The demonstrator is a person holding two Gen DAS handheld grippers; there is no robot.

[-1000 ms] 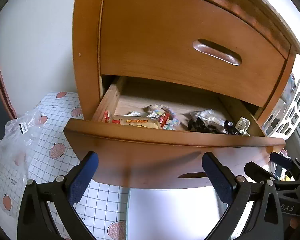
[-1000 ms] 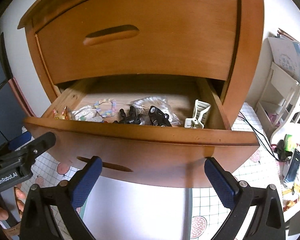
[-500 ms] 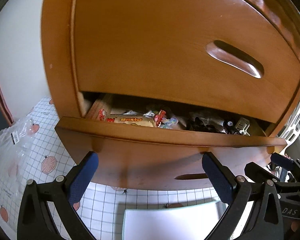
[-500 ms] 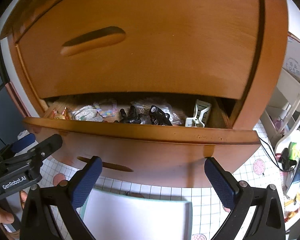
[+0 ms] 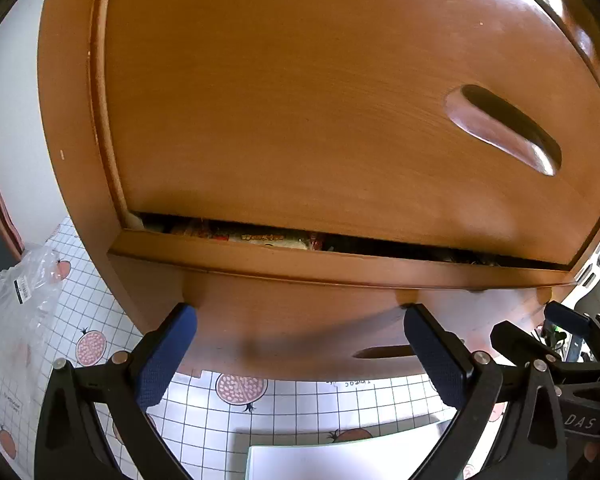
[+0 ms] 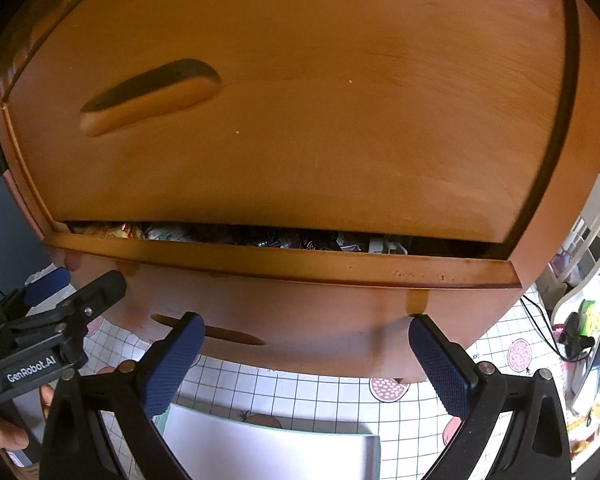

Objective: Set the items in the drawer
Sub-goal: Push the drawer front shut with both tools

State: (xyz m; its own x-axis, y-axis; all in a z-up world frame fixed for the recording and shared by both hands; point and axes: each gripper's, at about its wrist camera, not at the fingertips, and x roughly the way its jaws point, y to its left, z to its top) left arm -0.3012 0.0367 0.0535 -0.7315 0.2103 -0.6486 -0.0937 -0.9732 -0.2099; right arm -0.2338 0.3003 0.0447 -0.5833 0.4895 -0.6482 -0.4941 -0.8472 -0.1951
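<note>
The lower wooden drawer [image 5: 300, 304] [image 6: 300, 304] is almost closed, with only a narrow gap below the upper drawer front [image 5: 320, 120] [image 6: 300, 120]. Through the gap I see snack packets [image 5: 268, 238] and dark and white items [image 6: 308, 240]. My left gripper [image 5: 298, 312] is open, its blue fingertips [image 5: 182, 320] touching the lower drawer front. My right gripper [image 6: 306, 322] is open too, with fingertips [image 6: 420, 326] against the same front near the handle slot [image 6: 220, 334]. Nothing is held.
A white tray [image 5: 352, 460] [image 6: 268, 452] lies on the grid-patterned tablecloth [image 5: 204, 420] under the grippers. A clear plastic bag [image 5: 16, 304] sits at the left. A white shelf with small objects [image 6: 588, 320] stands at the right. A hand [image 6: 4, 436] holds the left gripper.
The lower drawer has slid in from wide open to nearly closed. Both grippers have moved forward with it, staying open against its front. The contents are now mostly hidden.
</note>
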